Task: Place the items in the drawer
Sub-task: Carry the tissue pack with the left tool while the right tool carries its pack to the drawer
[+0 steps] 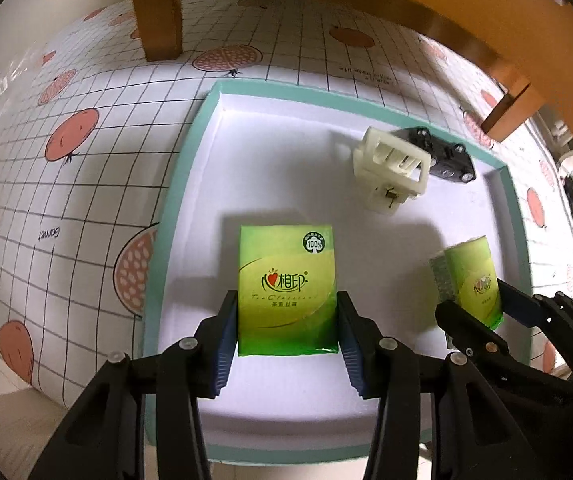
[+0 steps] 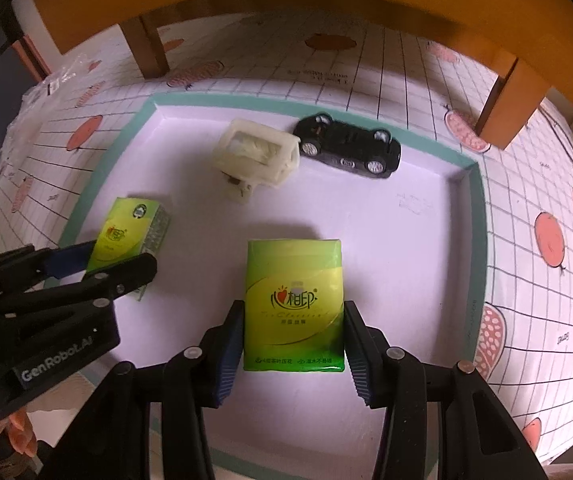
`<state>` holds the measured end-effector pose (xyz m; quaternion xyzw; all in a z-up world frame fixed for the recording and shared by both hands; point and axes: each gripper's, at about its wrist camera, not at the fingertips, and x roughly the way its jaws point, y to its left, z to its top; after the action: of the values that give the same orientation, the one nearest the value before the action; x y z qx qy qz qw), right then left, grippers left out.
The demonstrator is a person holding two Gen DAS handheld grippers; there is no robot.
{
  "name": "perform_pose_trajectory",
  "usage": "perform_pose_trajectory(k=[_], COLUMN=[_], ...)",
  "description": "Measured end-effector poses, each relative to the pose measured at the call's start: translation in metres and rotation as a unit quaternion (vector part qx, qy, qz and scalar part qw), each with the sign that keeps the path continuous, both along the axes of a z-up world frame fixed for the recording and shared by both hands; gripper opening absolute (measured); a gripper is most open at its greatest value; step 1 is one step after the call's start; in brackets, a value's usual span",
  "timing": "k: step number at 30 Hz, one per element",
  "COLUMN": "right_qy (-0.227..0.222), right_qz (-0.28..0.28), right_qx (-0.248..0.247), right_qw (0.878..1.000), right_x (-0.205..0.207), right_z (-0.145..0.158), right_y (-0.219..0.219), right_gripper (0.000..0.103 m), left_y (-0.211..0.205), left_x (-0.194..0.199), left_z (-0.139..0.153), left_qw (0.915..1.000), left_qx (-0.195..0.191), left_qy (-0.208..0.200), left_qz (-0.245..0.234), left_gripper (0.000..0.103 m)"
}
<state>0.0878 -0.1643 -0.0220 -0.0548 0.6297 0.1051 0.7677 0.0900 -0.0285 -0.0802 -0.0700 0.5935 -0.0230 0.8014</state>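
A shallow drawer [image 1: 174, 184] [image 2: 482, 216] with a teal rim and a white floor lies open below both grippers. My left gripper [image 1: 286, 298] is shut on a green tissue pack [image 1: 286, 272] over the drawer's near middle. Its blue pads press the pack's two long sides. My right gripper [image 2: 293, 306] is shut on a second green tissue pack [image 2: 294, 280] in the same way. Each view shows the other gripper too: the right gripper [image 1: 472, 296] holds its pack [image 1: 474, 276] at the drawer's right, and the left gripper [image 2: 122, 254] holds its pack [image 2: 126, 228] at the left.
A white plastic frame part [image 1: 392, 168] [image 2: 256, 152] and a black toy car [image 1: 446, 156] [image 2: 346, 148] lie at the drawer's far side. Wooden legs [image 1: 158, 16] [image 2: 510, 104] stand on the fruit-print cloth [image 1: 66, 160] beyond. A clear plastic bag [image 2: 46, 88] lies far left.
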Motion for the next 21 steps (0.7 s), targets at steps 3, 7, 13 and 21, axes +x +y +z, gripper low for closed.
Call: perform_pose_trajectory(k=[3,7,13,21], right_qy=[-0.019,-0.046,-0.093,-0.192], right_qz=[0.001,0.0,-0.012,-0.005], right_qx=[0.006,0.017,0.05,0.071], right_qw=[1.0,0.999,0.994,0.979], right_x=[-0.003,-0.005,-0.002,0.012], right_z=[0.013,0.034,0.081,0.167], right_y=[-0.001,-0.001,-0.005,-0.013], right_gripper=[0.049,0.049,0.049,0.049], left_y=[0.003,0.007,0.005,0.008], left_x=[-0.005,-0.013,-0.017,-0.016], left_z=[0.014,0.038,0.094,0.192], left_qw=[0.9998,0.9987,0.9927,0.9684], left_qx=[-0.014,-0.028,-0.043,-0.074], left_qy=[-0.015,-0.042,-0.112,-0.237], left_qz=[0.004,0.002,-0.009,-0.025], left_gripper=[0.048,0.048,0.048,0.048])
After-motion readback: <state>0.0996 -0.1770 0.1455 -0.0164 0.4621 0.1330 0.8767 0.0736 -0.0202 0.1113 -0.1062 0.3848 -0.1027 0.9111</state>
